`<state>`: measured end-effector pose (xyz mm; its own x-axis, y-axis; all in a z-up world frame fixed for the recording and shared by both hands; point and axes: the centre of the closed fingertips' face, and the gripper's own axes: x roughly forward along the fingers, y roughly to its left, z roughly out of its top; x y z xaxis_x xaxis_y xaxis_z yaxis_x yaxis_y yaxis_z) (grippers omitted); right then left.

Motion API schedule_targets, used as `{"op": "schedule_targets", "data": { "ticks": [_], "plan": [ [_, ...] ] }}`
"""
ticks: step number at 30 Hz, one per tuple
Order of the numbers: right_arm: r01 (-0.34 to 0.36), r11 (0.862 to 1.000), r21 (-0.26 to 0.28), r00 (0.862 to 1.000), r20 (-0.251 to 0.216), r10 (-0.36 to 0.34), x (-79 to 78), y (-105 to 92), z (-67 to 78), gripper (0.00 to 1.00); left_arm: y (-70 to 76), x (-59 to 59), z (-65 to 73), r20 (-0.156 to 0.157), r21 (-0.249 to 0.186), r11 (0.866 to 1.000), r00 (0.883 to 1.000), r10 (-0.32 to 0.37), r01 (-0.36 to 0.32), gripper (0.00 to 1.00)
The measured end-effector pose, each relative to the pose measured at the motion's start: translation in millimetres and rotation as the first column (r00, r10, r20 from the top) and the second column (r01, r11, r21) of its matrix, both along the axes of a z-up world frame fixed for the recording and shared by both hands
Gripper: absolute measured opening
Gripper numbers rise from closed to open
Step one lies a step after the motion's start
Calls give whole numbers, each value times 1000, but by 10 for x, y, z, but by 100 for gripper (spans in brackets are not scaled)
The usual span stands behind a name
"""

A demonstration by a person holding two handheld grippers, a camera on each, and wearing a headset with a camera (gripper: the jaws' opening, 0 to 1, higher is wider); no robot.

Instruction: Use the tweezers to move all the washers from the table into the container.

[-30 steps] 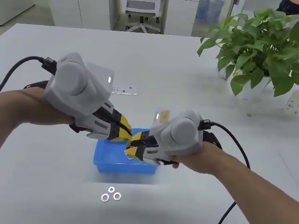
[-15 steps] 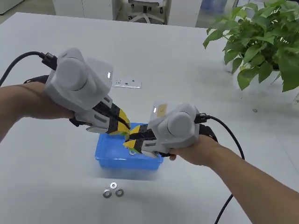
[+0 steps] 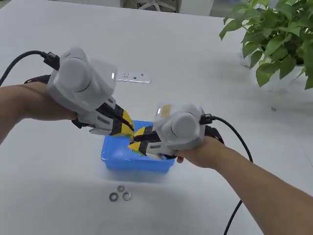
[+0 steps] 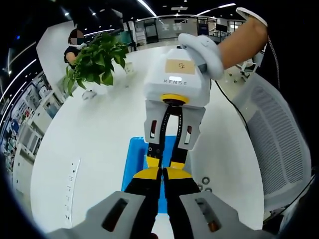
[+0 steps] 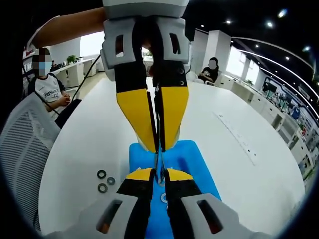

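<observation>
The left fingers (image 4: 149,174) are closed tight, the right fingers (image 5: 140,175) pinch the tweezers (image 5: 158,167) over the container (image 5: 199,169); best release low inside, three washers (image 5: 101,174) wait on the desk (image 5: 75,149)

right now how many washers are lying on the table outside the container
3 washers, in a tight cluster on the white table just in front of the blue container, on the person's side. One is nearest the container, and two sit side by side beyond it. Others may be hidden.
</observation>
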<state>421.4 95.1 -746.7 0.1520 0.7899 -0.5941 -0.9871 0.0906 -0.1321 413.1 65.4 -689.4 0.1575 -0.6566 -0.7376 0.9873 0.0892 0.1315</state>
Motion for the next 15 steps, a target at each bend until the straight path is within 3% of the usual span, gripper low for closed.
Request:
{"op": "schedule_targets", "data": {
  "ticks": [15],
  "plan": [
    [-5,1000,-16,1000,-25,5,30,-3,-144,11,9,45,-142,-15,11,1000,1000,-1,1,6]
  ]
}}
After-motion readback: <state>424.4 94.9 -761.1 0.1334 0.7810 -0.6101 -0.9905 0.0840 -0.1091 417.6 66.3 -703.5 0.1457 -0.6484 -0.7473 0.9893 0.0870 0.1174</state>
